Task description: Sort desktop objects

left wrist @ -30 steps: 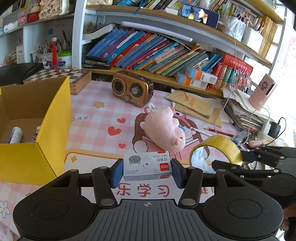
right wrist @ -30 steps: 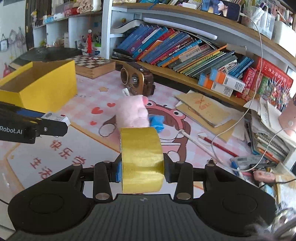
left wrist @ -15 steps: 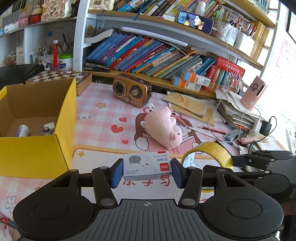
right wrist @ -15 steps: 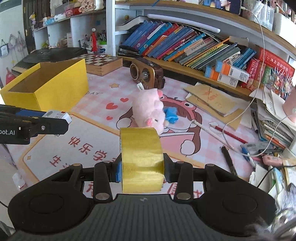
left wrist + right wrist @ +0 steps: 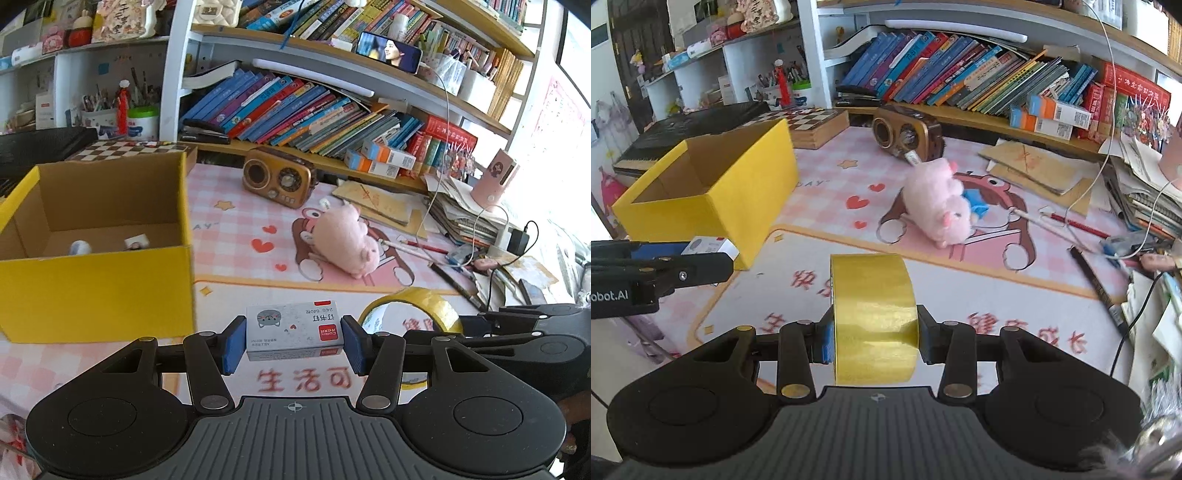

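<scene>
A small grey staples box (image 5: 293, 330) sits low in the frame's centre, clamped in the left tool (image 5: 294, 341). A yellow tape roll (image 5: 873, 317), bottom centre, is clamped in the right tool (image 5: 874, 338). Both hang above the pink counter (image 5: 236, 236). The open yellow box (image 5: 96, 266) stands at left, a pink plush pig (image 5: 347, 243) mid-frame.

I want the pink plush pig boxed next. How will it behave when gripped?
The pink plush pig looks soft and fuzzy, so it would probably squash between the tongs and sag. It likely weighs little. Lying on its side, it seems unlikely to roll.
</scene>
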`<state>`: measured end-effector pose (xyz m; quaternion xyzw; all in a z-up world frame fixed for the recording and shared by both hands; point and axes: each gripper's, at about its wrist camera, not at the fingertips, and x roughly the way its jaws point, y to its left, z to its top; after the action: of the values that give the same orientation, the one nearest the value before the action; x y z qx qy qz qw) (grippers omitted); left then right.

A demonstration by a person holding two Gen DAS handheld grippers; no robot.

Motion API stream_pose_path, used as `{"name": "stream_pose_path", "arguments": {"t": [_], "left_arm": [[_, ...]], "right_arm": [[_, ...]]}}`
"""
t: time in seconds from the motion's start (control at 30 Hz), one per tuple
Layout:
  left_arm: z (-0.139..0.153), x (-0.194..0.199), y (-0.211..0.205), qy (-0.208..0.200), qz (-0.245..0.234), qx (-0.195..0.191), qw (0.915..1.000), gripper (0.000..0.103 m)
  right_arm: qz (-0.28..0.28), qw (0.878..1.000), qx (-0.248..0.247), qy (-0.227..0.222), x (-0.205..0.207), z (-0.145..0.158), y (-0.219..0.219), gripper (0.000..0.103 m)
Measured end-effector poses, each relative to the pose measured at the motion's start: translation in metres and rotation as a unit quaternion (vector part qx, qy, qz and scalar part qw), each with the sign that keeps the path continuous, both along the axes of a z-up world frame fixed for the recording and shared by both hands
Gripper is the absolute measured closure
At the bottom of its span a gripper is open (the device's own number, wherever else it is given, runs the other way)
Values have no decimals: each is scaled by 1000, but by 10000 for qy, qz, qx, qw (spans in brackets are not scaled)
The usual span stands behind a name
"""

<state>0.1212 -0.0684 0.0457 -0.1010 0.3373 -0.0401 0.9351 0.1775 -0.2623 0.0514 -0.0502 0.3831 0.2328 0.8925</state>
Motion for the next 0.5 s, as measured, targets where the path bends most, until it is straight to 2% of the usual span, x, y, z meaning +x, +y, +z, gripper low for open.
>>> {"name": "stream_pose_path", "arguments": {"t": [0.23, 0.5], "left_arm": [[-4, -31, 33, 43, 12, -87, 10000, 50], [-6, -62, 69, 36, 91, -245, 9997, 50]], "right_arm": [[-28, 9996, 212, 195, -29, 3, 32, 65], [80, 9995, 186, 235, -65, 5, 72, 65]]}}
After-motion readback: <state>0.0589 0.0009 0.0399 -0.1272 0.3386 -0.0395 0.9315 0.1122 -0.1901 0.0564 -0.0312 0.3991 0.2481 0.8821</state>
